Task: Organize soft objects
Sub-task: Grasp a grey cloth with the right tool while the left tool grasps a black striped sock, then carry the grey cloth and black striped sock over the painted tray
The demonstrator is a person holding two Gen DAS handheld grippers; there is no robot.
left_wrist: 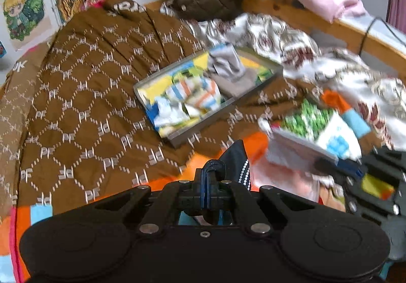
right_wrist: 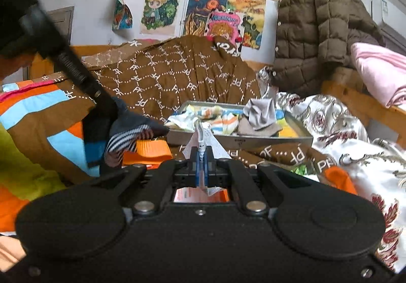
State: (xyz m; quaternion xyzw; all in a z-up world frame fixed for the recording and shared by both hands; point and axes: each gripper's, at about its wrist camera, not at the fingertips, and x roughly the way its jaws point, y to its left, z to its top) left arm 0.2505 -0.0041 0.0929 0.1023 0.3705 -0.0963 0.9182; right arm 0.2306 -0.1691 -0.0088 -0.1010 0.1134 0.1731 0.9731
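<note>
My left gripper (left_wrist: 212, 168) is shut on a dark navy sock with white stripes (left_wrist: 237, 160); the same sock (right_wrist: 129, 130) hangs from it at the left of the right wrist view. My right gripper (right_wrist: 202, 149) is shut on a white patterned sock (right_wrist: 215, 146); in the left wrist view it (left_wrist: 335, 161) shows at the right holding that sock (left_wrist: 299, 148). A grey tray (left_wrist: 203, 128) on the brown quilt holds several colourful socks (left_wrist: 187, 97) and a grey cloth (left_wrist: 225, 62). The tray (right_wrist: 241, 140) lies just ahead of my right gripper.
A brown quilt (left_wrist: 88, 95) covers the bed. A white floral blanket (right_wrist: 355, 146) lies at the right, a brown padded jacket (right_wrist: 317, 36) and a pink cloth (right_wrist: 380, 69) behind it. A wooden bed frame (left_wrist: 330, 26) runs along the far side. An orange item (right_wrist: 147, 151) lies near the tray.
</note>
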